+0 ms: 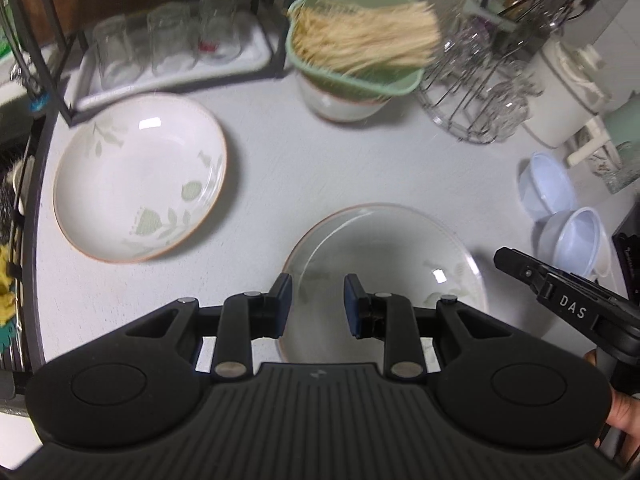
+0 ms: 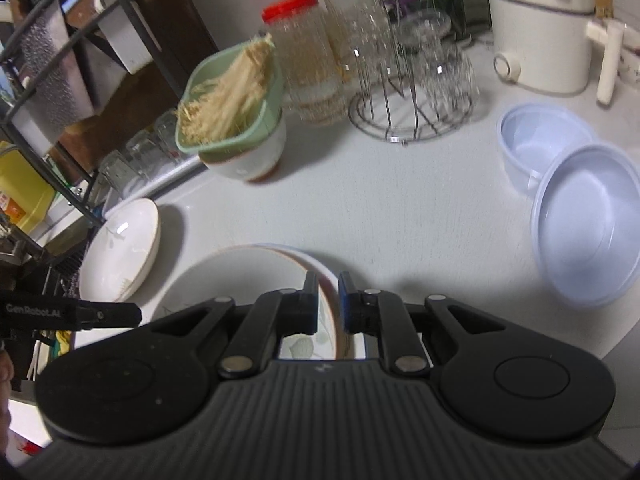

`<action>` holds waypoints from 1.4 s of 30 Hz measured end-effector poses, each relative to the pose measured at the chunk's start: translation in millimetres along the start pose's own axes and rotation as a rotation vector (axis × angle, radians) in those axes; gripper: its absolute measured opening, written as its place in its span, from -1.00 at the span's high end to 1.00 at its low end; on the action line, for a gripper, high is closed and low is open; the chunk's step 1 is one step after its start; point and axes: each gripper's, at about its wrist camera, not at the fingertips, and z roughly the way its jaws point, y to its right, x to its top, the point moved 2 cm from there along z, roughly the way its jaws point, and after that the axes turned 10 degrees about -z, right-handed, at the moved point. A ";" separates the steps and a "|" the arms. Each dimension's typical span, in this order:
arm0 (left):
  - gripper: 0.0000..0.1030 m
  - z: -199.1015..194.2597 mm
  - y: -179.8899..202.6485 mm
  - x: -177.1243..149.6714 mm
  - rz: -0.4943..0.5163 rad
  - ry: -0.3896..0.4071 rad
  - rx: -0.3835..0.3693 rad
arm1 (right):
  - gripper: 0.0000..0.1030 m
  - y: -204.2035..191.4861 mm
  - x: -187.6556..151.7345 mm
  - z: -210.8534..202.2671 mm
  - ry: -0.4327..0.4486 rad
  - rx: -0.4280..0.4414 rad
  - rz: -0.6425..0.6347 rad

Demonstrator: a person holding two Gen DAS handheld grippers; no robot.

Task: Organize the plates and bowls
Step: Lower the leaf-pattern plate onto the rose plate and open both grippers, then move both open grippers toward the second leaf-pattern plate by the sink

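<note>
Two white ceramic plates with green leaf prints lie on the white counter. One plate (image 1: 140, 178) lies at the left; it also shows in the right wrist view (image 2: 120, 252). The near plate (image 1: 384, 264) sits under my left gripper (image 1: 318, 300), which is open and empty above its left part. My right gripper (image 2: 328, 300) is shut on the right rim of this near plate (image 2: 240, 276). The right gripper also shows in the left wrist view (image 1: 560, 292). Two bluish translucent plastic bowls (image 2: 588, 220) lie at the right.
A green strainer of noodles sits on a white bowl (image 1: 352, 56) at the back. A wire rack of glasses (image 1: 480, 92), a white kettle (image 1: 560, 92), a tray of glasses (image 1: 168, 48) under a black shelf frame, and a red-lidded jar (image 2: 304, 52) stand around.
</note>
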 end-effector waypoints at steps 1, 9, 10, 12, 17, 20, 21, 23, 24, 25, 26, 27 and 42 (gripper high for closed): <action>0.39 -4.4 2.2 0.4 -0.001 0.007 -0.008 | 0.72 0.2 2.3 -3.7 0.008 0.000 -0.003; 0.39 -41.9 22.5 0.7 0.023 0.078 -0.060 | 0.72 0.4 18.6 -42.8 0.079 0.027 -0.018; 0.39 -48.3 26.1 0.7 0.035 0.100 -0.058 | 0.72 0.3 20.5 -48.4 0.089 0.033 -0.018; 0.39 -61.7 31.9 1.7 0.043 0.135 -0.072 | 0.72 0.0 23.5 -60.1 0.111 0.037 -0.019; 0.39 -89.0 44.0 4.8 0.057 0.186 -0.100 | 0.72 -2.1 30.3 -87.6 0.161 0.040 -0.027; 0.39 -98.2 50.2 5.6 0.062 0.195 -0.119 | 0.72 -3.1 32.2 -100.3 0.183 0.041 -0.041; 0.39 -101.0 51.7 4.9 0.063 0.199 -0.123 | 0.72 -3.4 32.8 -104.1 0.190 0.040 -0.044; 0.39 -104.7 56.0 2.8 0.071 0.207 -0.126 | 0.72 -2.8 33.0 -111.2 0.202 0.045 -0.048; 0.39 -105.5 58.0 1.2 0.079 0.207 -0.127 | 0.72 -2.1 32.9 -114.5 0.208 0.050 -0.046; 0.39 -106.0 60.1 -0.4 0.092 0.205 -0.129 | 0.72 -1.2 32.7 -117.2 0.213 0.054 -0.042; 0.39 -106.7 61.8 -2.9 0.103 0.207 -0.126 | 0.72 -0.3 32.0 -120.4 0.219 0.053 -0.039; 0.35 -107.2 62.8 -5.3 0.108 0.212 -0.120 | 0.72 0.2 31.1 -122.7 0.222 0.050 -0.040; -0.13 -113.4 65.2 -31.3 0.057 0.247 -0.086 | 0.72 10.1 14.4 -138.5 0.212 0.019 -0.073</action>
